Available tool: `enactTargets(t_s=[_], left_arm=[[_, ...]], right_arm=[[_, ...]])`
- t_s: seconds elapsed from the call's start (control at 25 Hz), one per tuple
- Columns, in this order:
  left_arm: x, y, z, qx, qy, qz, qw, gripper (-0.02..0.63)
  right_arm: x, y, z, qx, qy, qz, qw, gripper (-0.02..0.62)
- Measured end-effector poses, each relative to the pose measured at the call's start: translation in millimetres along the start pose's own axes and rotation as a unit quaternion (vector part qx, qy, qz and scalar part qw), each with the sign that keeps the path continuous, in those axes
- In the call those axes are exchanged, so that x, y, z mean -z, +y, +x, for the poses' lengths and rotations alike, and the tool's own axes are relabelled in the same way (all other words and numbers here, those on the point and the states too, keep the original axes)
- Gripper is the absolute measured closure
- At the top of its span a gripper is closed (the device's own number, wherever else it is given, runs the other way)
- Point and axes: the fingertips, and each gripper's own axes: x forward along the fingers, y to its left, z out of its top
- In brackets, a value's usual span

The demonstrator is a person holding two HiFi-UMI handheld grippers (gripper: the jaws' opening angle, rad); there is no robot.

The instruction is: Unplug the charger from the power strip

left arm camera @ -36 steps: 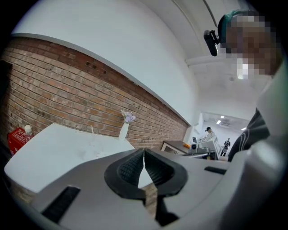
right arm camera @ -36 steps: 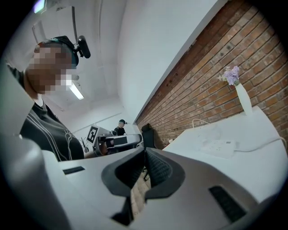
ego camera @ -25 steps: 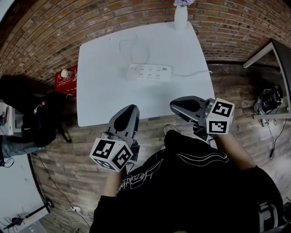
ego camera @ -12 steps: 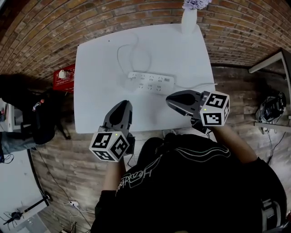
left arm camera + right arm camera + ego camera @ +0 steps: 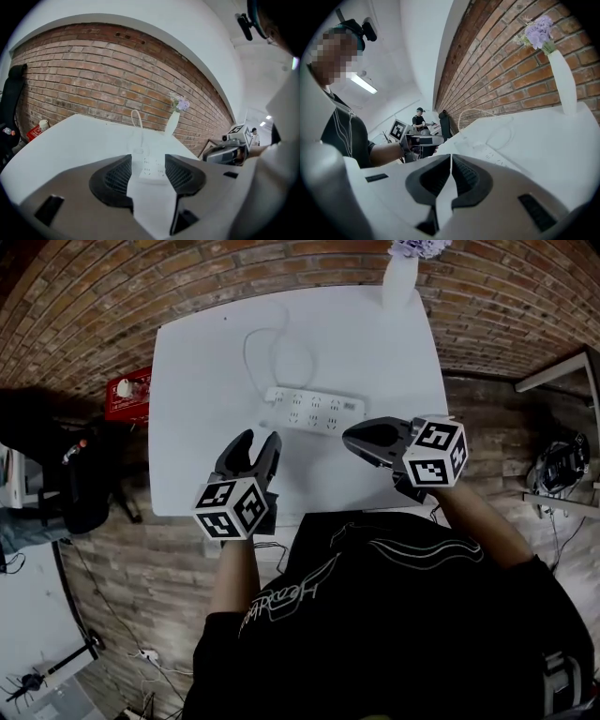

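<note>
Cord [image 5: 247,357], thin and white, is lying in a loose loop on the far half of the white rectangular table [image 5: 187,456] and running to the left end of the long white plastic power strip [image 5: 314,411], which is lying flat near the middle of the table with its sockets facing up. What seems to be the small white block-shaped charger [image 5: 138,152] is sitting plugged in at that end of the power strip, though it is blending into the white plastic and is hard to make out. The grey left gripper [image 5: 260,439], carrying its marker cube at the back, is hovering over the near part of the table, tilting downward and pointing at the power strip; its jaws have just been opening and are now standing wide apart with nothing between them, short of the power strip. The grey right gripper [image 5: 349,437] is hovering near the right end of the power strip, on its near side, its jaws pressing together and gripping nothing. A tall white vase [image 5: 400,282] holding pale purple flowers is standing at the far right corner of the table in front of the red brick wall [image 5: 93,84], and a red crate [image 5: 127,399] is sitting on the wooden plank floor [image 5: 141,568] left of the table
</note>
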Motion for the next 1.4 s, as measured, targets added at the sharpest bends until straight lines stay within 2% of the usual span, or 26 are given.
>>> enactTargets(t_s=[0.24, 0.56, 0.72, 0.8, 0.96, 1.2, 1.4], left_arm=[[9, 17, 30, -0.009, 0.020, 0.007, 0.9997, 0.360], [16, 25, 57, -0.012, 0.040, 0.028, 0.9987, 0.354], [16, 29, 66, -0.010, 0.039, 0.023, 0.9989, 0.354], [17, 31, 70, -0.010, 0.040, 0.023, 0.9989, 0.354], [20, 32, 75, -0.009, 0.042, 0.023, 0.9988, 0.356], [27, 33, 78, -0.010, 0.046, 0.027, 0.9985, 0.388], [29, 35, 79, -0.017, 0.043, 0.029, 0.9985, 0.414]], right_arm=[[12, -36, 12, 0.044, 0.050, -0.044, 0.997, 0.595], [20, -67, 34, 0.086, 0.106, -0.107, 0.985, 0.595], [21, -78, 42, 0.089, 0.115, -0.119, 0.982, 0.587], [24, -83, 46, 0.091, 0.124, -0.131, 0.979, 0.521], [28, -87, 54, 0.091, 0.134, -0.160, 0.974, 0.518], [35, -88, 63, 0.092, 0.145, -0.213, 0.962, 0.448], [37, -89, 64, 0.094, 0.145, -0.235, 0.956, 0.446]])
